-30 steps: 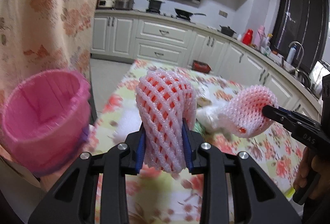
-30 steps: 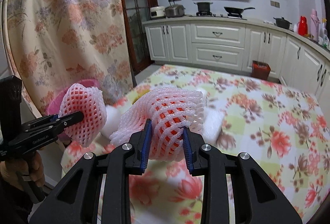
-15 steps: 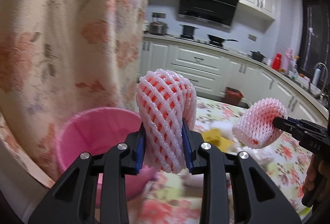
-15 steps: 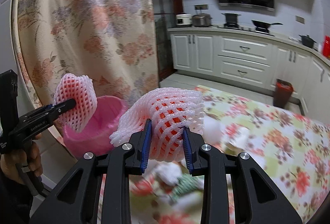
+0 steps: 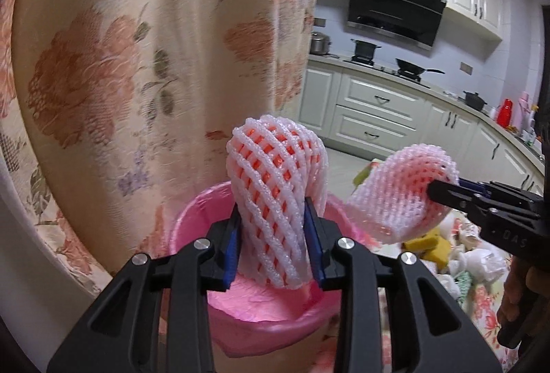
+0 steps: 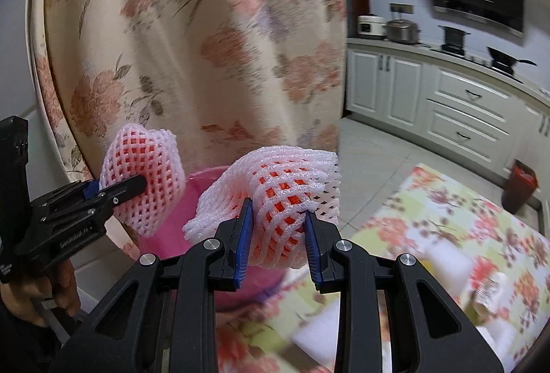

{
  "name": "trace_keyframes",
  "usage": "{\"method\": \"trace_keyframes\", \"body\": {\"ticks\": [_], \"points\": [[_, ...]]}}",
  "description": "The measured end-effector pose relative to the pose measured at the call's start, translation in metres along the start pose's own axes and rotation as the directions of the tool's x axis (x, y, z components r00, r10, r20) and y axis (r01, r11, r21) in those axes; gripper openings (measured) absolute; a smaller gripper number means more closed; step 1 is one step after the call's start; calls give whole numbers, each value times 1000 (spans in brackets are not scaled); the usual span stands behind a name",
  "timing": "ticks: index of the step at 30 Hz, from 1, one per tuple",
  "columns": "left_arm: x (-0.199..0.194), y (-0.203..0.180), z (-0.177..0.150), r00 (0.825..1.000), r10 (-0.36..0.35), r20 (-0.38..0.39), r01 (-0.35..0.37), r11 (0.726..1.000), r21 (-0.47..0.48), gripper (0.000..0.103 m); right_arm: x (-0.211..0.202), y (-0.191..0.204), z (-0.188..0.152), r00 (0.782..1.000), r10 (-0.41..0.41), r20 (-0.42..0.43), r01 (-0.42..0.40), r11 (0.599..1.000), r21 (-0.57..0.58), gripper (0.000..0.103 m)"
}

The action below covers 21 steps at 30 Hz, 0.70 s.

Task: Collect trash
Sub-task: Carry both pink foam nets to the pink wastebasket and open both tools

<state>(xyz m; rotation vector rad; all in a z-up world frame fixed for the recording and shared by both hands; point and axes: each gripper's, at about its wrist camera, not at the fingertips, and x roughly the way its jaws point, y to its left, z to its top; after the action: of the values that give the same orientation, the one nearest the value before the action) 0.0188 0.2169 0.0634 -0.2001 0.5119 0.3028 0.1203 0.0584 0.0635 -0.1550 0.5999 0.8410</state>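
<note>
A pink-and-white foam fruit net point(image 5: 275, 187) stands upright between the blue pads of my left gripper point(image 5: 271, 235), whose jaws are opening while the pads still press it. It hangs right over the pink trash bin point(image 5: 192, 221). My right gripper point(image 6: 278, 228) is shut on a second foam net point(image 6: 285, 187), just right of the bin point(image 6: 202, 180). The left wrist view shows that net point(image 5: 395, 197) and the right gripper point(image 5: 433, 191) at the bin's right rim. From the right wrist I see the left gripper point(image 6: 137, 184) with its net point(image 6: 144, 180).
A floral curtain point(image 5: 137, 63) hangs close behind the bin. The table with a flowered cloth point(image 6: 429, 218) lies to the right, with a yellow sponge point(image 5: 429, 245) and crumpled white paper point(image 5: 481, 263) on it. Kitchen cabinets point(image 5: 378, 105) line the back wall.
Both grippers have swung left from over the table toward the curtain, carrying their foam nets. The pink bin now sits directly under the left gripper.
</note>
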Motion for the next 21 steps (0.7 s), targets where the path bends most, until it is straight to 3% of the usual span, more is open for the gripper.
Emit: {"method": "trace_keyframes", "body": {"ticks": [10, 17, 19, 20, 21], "points": [[6, 24, 3, 999, 40, -13, -40, 999, -15, 35, 54, 24, 7, 995, 70, -65, -71, 997, -25, 29], [10, 37, 4, 999, 40, -23, -40, 999, -25, 40, 68, 31, 8, 992, 88, -90, -92, 995, -35, 31], [13, 37, 6, 999, 35, -28, -36, 999, -32, 52, 70, 31, 8, 992, 89, -92, -92, 995, -33, 37], [14, 40, 6, 999, 29, -29, -31, 999, -41, 67, 70, 31, 8, 992, 85, -92, -89, 995, -34, 43], [14, 40, 7, 999, 26, -30, -28, 999, -46, 71, 70, 30, 8, 992, 82, -93, -86, 996, -35, 45]]}}
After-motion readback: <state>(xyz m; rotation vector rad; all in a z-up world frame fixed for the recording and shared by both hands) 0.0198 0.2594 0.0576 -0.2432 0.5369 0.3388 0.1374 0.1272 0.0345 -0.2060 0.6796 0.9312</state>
